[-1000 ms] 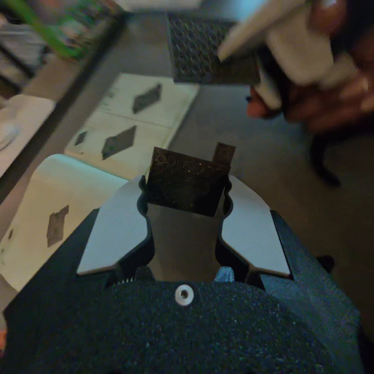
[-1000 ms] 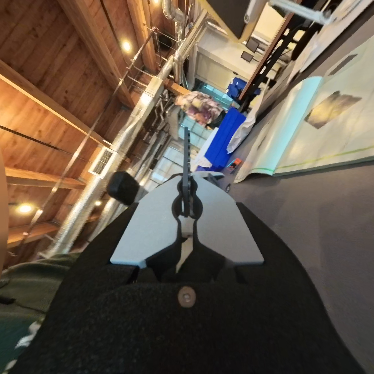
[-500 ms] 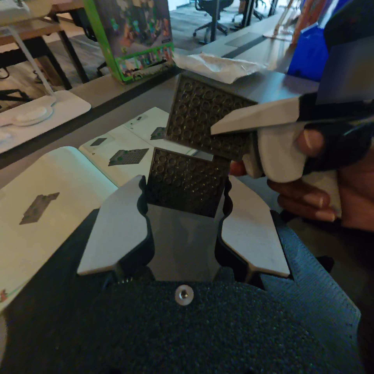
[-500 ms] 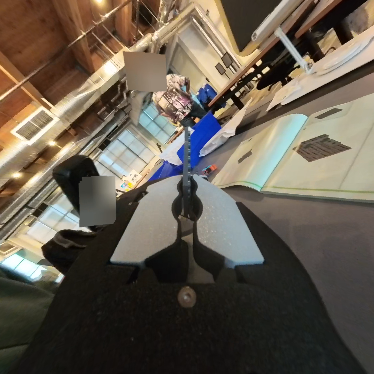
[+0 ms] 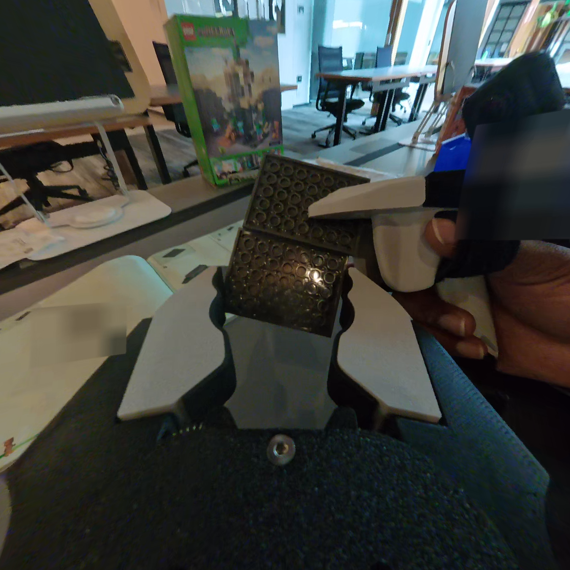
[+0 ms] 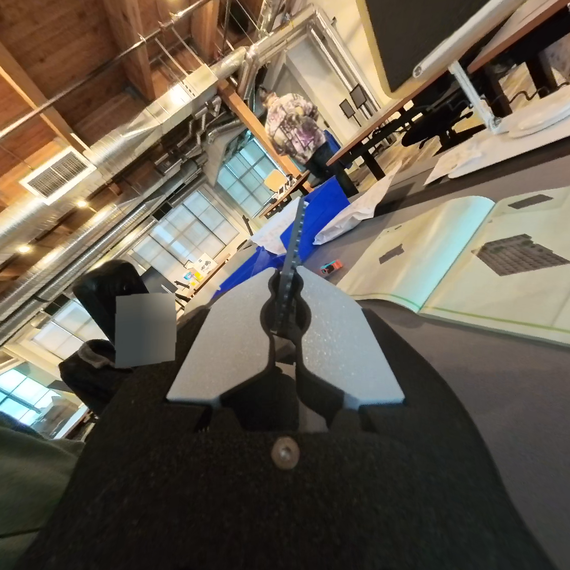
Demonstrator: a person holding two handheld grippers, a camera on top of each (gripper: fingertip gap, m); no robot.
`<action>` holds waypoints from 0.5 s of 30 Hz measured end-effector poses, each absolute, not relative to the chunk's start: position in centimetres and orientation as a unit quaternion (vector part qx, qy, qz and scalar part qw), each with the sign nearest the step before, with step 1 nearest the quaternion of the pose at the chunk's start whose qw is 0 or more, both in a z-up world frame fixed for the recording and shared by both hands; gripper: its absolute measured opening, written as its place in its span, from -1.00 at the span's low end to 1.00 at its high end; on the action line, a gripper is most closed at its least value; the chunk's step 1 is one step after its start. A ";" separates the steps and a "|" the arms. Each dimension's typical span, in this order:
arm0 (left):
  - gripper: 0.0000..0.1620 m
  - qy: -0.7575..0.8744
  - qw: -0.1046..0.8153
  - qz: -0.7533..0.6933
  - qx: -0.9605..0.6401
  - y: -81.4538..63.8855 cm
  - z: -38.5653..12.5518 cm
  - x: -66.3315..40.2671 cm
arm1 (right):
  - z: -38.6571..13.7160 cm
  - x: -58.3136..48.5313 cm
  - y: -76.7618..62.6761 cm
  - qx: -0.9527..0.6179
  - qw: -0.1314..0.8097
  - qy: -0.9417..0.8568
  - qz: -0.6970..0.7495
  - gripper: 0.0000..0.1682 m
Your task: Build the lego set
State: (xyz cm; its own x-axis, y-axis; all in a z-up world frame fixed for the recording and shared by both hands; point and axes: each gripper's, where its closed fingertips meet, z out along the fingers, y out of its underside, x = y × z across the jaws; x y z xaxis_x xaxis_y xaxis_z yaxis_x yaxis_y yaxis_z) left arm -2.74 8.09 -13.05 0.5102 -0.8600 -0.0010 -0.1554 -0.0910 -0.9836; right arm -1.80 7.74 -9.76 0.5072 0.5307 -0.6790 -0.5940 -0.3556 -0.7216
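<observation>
My left gripper (image 5: 282, 293) is shut on a dark grey plate (image 5: 283, 277), held by its two side edges with its underside facing the camera. My right gripper (image 6: 288, 279) is shut on a second dark grey plate (image 6: 294, 240), seen edge-on there. In the left wrist view that second plate (image 5: 290, 197) is held from the right by the right gripper (image 5: 327, 212), and its lower edge meets the top edge of the first plate. A hand (image 5: 481, 296) holds the right gripper.
An open instruction booklet (image 5: 101, 296) lies on the grey table (image 6: 481, 385); it also shows in the right wrist view (image 6: 462, 256). A green set box (image 5: 228, 101) stands behind. A blue bin (image 6: 320, 212) with crumpled paper and a small orange piece (image 6: 331, 266) lie farther off. The grippers are tip to tip, or close to it.
Both grippers tilted up from the table. The right gripper brought its plate down and toward the left one, until the two plates' edges meet.
</observation>
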 end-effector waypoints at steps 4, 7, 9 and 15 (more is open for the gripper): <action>-0.10 0.374 0.573 -0.322 -0.654 7.8 -12.3 -2.9 | -9.1 -1.9 7.5 -0.649 0.570 0.023 0.503 -0.91; -0.10 0.368 0.583 -0.332 -0.644 7.6 -11.5 -3.0 | -8.3 -2.1 7.3 -0.640 0.579 0.016 0.505 -0.91; -0.10 0.364 0.590 -0.337 -0.637 7.4 -11.0 -3.0 | -7.7 -2.2 7.1 -0.636 0.584 0.009 0.504 -0.90; -0.10 0.355 0.611 -0.352 -0.614 6.7 -9.4 -3.2 | -6.2 -2.4 6.5 -0.634 0.596 -0.018 0.492 -0.88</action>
